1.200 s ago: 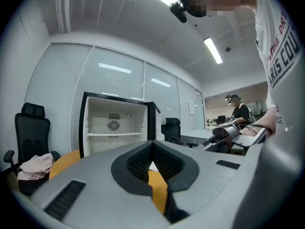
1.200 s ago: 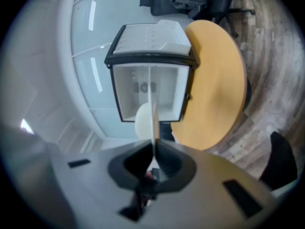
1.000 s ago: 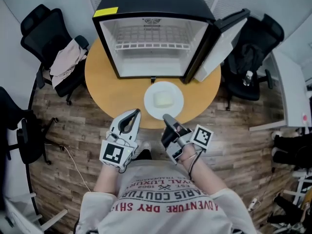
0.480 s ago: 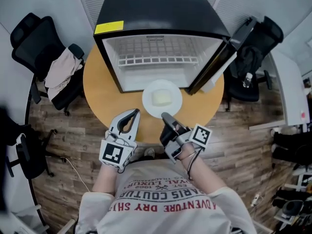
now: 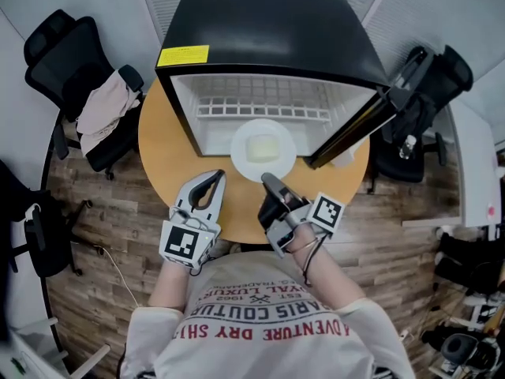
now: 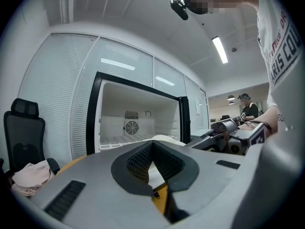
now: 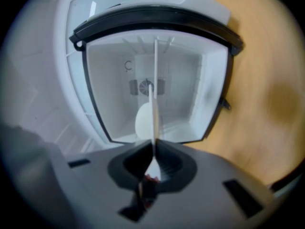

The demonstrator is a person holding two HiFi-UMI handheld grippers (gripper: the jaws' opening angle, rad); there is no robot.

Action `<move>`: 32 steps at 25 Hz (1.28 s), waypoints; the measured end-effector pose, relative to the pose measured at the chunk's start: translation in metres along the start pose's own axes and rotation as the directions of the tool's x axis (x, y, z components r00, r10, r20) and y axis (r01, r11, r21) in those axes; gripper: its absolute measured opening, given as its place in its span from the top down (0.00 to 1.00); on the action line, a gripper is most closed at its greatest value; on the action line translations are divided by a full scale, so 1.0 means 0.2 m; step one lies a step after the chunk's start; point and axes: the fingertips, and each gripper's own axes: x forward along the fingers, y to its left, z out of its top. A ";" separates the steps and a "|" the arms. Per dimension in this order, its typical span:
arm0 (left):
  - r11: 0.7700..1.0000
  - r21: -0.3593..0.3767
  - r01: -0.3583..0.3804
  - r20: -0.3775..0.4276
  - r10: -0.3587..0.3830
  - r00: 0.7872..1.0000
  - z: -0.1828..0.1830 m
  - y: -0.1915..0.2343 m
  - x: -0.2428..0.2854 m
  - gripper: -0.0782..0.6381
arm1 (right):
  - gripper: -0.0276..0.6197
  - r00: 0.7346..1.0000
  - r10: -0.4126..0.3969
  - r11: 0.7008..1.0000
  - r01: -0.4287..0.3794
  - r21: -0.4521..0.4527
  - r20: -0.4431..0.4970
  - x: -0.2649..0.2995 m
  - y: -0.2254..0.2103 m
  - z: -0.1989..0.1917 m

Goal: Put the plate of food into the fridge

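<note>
A white plate with a pale block of food hangs at the mouth of the open black fridge. My right gripper is shut on its near rim. In the right gripper view the plate shows edge-on as a thin white line running into the white fridge interior, with the food bulging to its left. The right gripper clamps the rim. My left gripper hovers over the table left of the plate, its jaws together and empty; the left gripper faces the fridge.
The fridge stands on a round wooden table. Its door swings open to the right, and a wire shelf crosses the interior. An office chair with a cloth stands left, another chair right. Wooden floor lies around.
The right gripper has carried the plate forward from over the table's front to the fridge opening. The left gripper has moved forward alongside it and stays shut.
</note>
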 end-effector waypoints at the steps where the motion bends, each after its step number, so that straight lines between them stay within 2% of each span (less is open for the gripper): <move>1: 1.000 0.000 -0.006 0.002 0.006 1.000 0.01 0.01 0.02 0.85 | 0.90 1.000 0.001 1.000 -0.001 -0.002 -0.008 0.02 0.01 0.02; 14: 0.999 0.026 -0.040 -0.001 0.040 0.999 0.04 0.12 0.25 0.85 | 0.90 0.999 0.012 1.000 -0.012 0.012 -0.033 0.25 0.08 0.28; 16: 0.999 0.012 -0.041 -0.009 0.041 0.999 0.03 0.12 0.27 0.85 | 0.90 0.999 0.009 1.000 -0.009 0.012 -0.036 0.28 0.08 0.30; 27: 0.997 -0.020 -0.073 -0.032 0.073 0.997 -0.02 0.21 0.27 0.85 | 0.90 0.999 -0.027 0.999 0.028 0.029 -0.024 0.40 0.05 0.36; 32: 0.997 -0.018 -0.082 -0.034 0.081 0.996 -0.02 0.22 0.27 0.85 | 0.88 1.000 -0.013 1.000 0.013 0.028 -0.017 0.45 0.08 0.41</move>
